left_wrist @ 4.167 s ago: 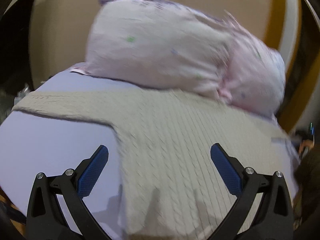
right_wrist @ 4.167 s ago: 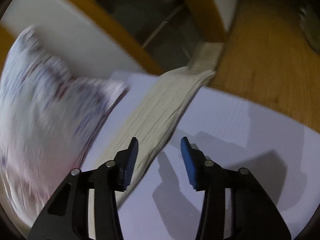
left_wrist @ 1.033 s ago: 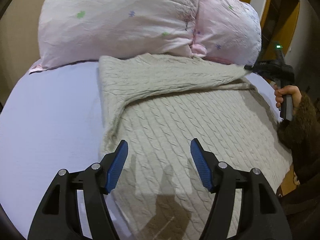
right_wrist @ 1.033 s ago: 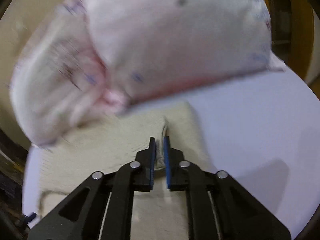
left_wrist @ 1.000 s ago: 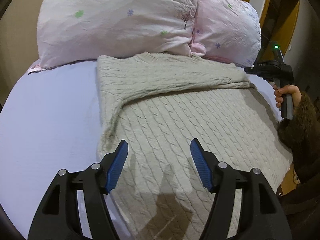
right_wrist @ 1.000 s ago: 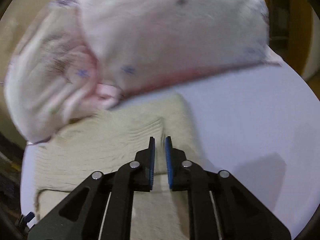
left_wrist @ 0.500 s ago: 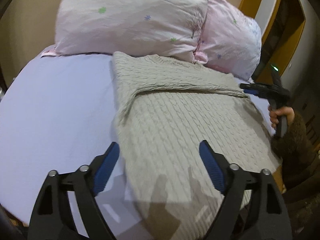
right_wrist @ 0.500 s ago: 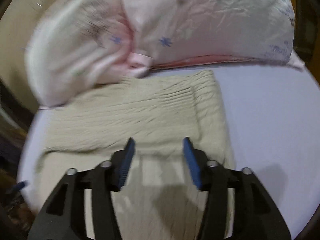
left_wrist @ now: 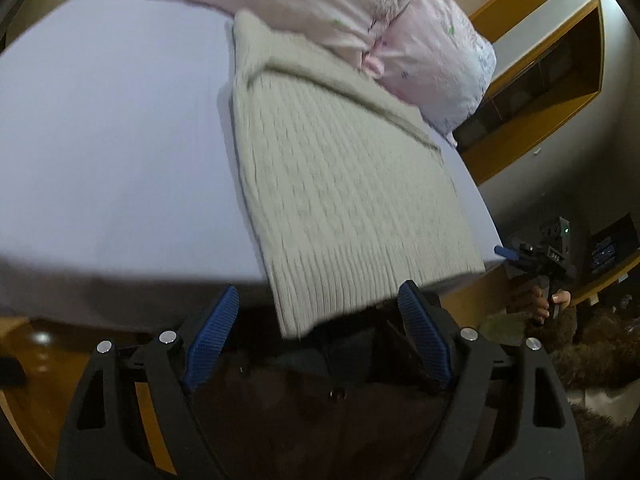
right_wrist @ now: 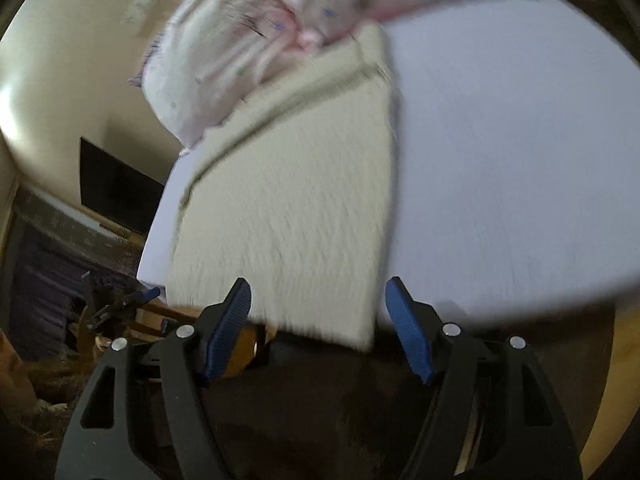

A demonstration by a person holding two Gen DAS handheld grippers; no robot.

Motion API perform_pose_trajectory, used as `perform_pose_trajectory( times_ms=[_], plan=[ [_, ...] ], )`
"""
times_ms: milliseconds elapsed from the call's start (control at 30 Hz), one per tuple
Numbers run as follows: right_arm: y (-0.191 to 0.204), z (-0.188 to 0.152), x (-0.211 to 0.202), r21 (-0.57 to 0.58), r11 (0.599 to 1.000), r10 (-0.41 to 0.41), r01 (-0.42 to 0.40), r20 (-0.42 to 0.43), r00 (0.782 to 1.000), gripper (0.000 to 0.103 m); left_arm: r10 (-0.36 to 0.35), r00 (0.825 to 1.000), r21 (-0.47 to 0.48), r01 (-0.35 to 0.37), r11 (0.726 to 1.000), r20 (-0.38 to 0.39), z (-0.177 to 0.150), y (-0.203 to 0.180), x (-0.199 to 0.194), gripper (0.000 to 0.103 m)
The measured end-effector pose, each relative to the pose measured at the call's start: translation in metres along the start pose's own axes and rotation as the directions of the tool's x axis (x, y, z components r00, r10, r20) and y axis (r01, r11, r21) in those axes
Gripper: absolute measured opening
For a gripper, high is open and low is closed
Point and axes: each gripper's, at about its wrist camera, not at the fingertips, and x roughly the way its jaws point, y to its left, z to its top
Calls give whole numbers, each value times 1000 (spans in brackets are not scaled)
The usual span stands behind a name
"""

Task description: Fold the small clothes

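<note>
A beige cable-knit sweater (left_wrist: pixel 344 184) lies flat on the lilac bed sheet (left_wrist: pixel 112 140), both sleeves folded across its top, its ribbed hem hanging over the near bed edge. My left gripper (left_wrist: pixel 320 336) is open and empty, just below the hem. In the right wrist view the sweater (right_wrist: pixel 296 208) fills the middle, and my right gripper (right_wrist: pixel 320 328) is open and empty below the hem's right corner. The right gripper also shows in the left wrist view (left_wrist: pixel 532 260), off the bed's right side.
Two pink pillows (left_wrist: pixel 360 12) press against the sweater's top edge; they also show in the right wrist view (right_wrist: pixel 248 48). The sheet (right_wrist: pixel 512 160) extends right of the sweater. A wooden frame and shelves (left_wrist: pixel 552 80) stand behind the bed. A dark screen (right_wrist: pixel 116 188) hangs on the wall.
Both grippers have pulled back from the sweater's top to below its hem at the bed edge. The right gripper let go of the sleeve and opened; the left opened wider.
</note>
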Motion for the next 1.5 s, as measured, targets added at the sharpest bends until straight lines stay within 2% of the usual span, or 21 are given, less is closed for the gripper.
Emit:
perform_pose_trajectory(
  times_ms=[100, 167, 267, 300, 333, 367, 467, 533, 567, 600, 700, 767, 833, 967, 1067, 1133, 1233, 1300, 1400, 1433, 1500],
  plan=[
    [-19, -7, 18, 88, 996, 38, -34, -40, 998, 66, -47, 998, -43, 46, 998, -30, -5, 5, 14, 83],
    [-27, -6, 33, 131, 986, 108, -101, -49, 993, 47, -66, 996, -69, 63, 996, -51, -4, 6, 26, 83],
    [-32, -8, 49, 148, 982, 128, -113, -91, 988, 34, -95, 994, -97, 89, 991, -51, 0, 6, 33, 78],
    [-32, -7, 51, 145, 984, 121, -107, -96, 988, 28, -106, 993, -106, 101, 989, -46, 1, 5, 34, 72],
    [-33, -8, 51, 150, 978, 159, -144, -87, 983, 11, -111, 993, -110, 105, 988, -44, 1, 4, 35, 68],
    [-32, -8, 48, 147, 974, 182, -170, -72, 981, 8, -112, 993, -114, 106, 988, -44, 1, 2, 36, 60],
    [-31, -5, 46, 136, 971, 205, -197, -46, 978, 9, -130, 991, -133, 125, 983, -35, 2, 1, 36, 42],
    [-32, -3, 50, 146, 965, 226, -217, -47, 973, 9, -141, 990, -155, 135, 979, -26, 4, 3, 37, 38],
    [-30, -1, 51, 137, 967, 221, -214, -35, 975, 8, -136, 990, -161, 130, 978, -23, 4, 4, 37, 30],
    [-28, -1, 50, 116, 972, 210, -206, -24, 977, 8, -125, 992, -170, 120, 978, -23, 4, 5, 38, 12],
    [-12, 4, 36, 38, 980, 193, -195, 44, 980, 6, -155, 988, -182, 154, 971, 8, 6, 5, 29, 7],
    [3, 22, 18, -22, 978, 209, -208, 131, 969, 6, -164, 984, -141, 172, 975, 66, 20, -3, 13, 7],
    [16, 48, 3, -66, 971, 238, -229, 224, 945, 6, -158, 980, -85, 169, 982, 123, 41, -12, -2, 7],
    [37, 127, -11, -128, 958, 287, -256, 395, 873, 6, -98, 965, 24, 95, 995, 241, 116, -26, -15, 7],
    [40, 191, 7, -117, 960, 280, -256, 482, 830, 6, -19, 948, 6, 18, 1000, 316, 188, -20, 2, 7],
    [34, 227, 33, -65, 975, 215, -212, 508, 834, 6, 33, 940, -35, -22, 999, 340, 224, -10, 22, 7],
    [18, 271, 86, 59, 992, 71, -114, 483, 873, 6, 142, 939, -108, -113, 988, 312, 281, 18, 76, 7],
    [9, 286, 113, 124, 989, 12, -77, 456, 890, 6, 185, 949, -152, -149, 977, 257, 299, 33, 104, 7],
    [3, 292, 131, 160, 987, -57, -16, 443, 895, 7, 210, 958, -201, -170, 965, 198, 311, 56, 132, 7],
    [1, 293, 136, 180, 984, -84, 5, 432, 898, 12, 198, 962, -216, -156, 964, 189, 312, 62, 134, 7],
    [-5, 294, 144, 211, 976, -133, 51, 395, 909, 41, 133, 976, -276, -81, 958, 174, 312, 78, 136, 7]
  ],
)
